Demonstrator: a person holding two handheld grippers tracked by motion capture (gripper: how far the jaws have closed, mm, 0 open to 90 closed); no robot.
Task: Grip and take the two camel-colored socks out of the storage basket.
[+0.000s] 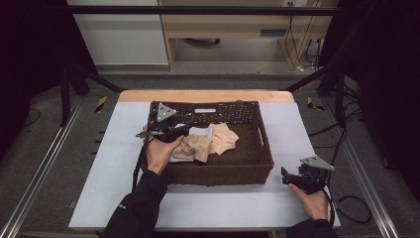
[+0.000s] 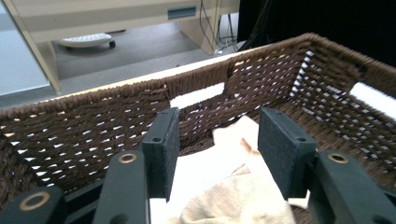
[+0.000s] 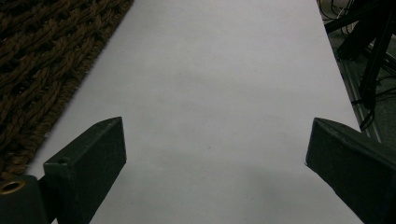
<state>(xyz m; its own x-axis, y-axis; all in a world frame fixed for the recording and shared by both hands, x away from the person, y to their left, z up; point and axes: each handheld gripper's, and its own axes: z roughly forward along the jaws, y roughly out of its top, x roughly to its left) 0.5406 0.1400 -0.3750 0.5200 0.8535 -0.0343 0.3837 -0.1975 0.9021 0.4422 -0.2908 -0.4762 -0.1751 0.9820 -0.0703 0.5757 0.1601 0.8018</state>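
A dark brown wicker basket (image 1: 218, 173) stands in the middle of the white table top (image 1: 223, 208). Inside it lie a pale beige cloth (image 1: 224, 138), a tan cloth (image 1: 195, 149) and a white cloth (image 1: 201, 132), crumpled together. My left gripper (image 1: 184, 131) is inside the basket at its left side, just above the cloths. In the left gripper view its jaws (image 2: 223, 154) stand open; the tan cloth (image 2: 238, 200) and white cloth (image 2: 201, 172) lie below and between them, not pinched. My right gripper (image 1: 285, 176) rests low over the table right of the basket, open (image 3: 215, 158) and empty.
The basket's far wall (image 2: 93, 126) has a handle slot (image 2: 196, 95) straight ahead of the left jaws. The basket's woven side (image 3: 42, 56) lies left of the right jaws. Black frame rails and cables (image 1: 346, 198) run along the table's right edge.
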